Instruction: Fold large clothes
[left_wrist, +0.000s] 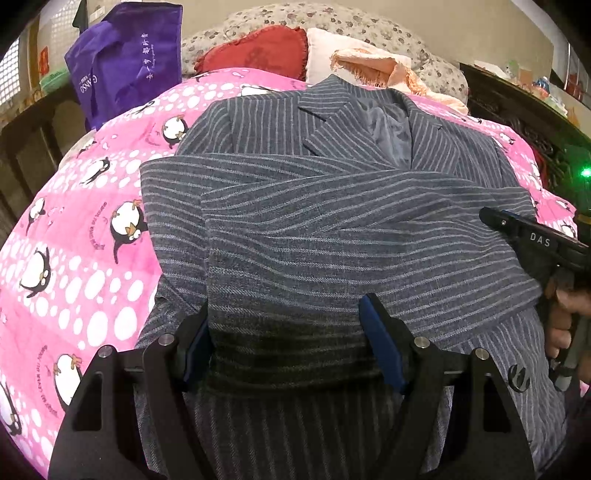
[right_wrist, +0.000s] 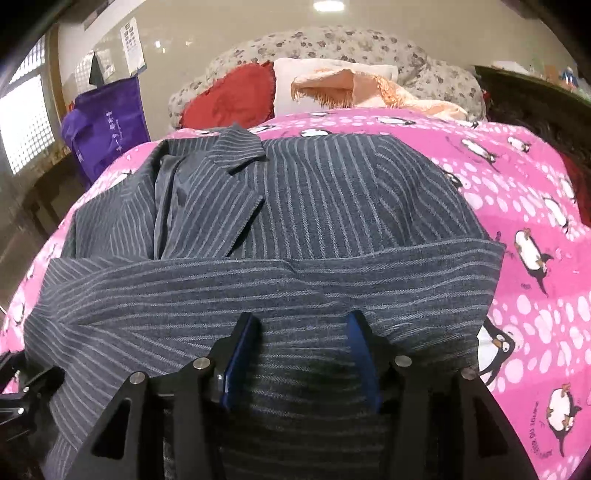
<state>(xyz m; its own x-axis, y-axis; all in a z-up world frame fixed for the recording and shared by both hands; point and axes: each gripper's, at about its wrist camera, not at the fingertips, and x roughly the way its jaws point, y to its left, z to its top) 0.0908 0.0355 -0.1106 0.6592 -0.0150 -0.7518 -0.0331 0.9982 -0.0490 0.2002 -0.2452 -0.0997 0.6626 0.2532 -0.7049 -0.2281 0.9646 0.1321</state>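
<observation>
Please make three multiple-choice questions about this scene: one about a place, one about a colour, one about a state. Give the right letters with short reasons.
1. Where does the jacket lie?
A. on the pink quilt
B. on a chair
C. in the purple bag

2. What colour is the heart-shaped cushion?
A. green
B. red
C. black

3. How are the sleeves?
A. hanging off the bed
B. rolled up
C. folded across the front

Answers:
1 A: pink quilt shows all around the jacket.
2 B: it is red in both views.
3 C: horizontal striped bands cross the body below the lapels.
</observation>
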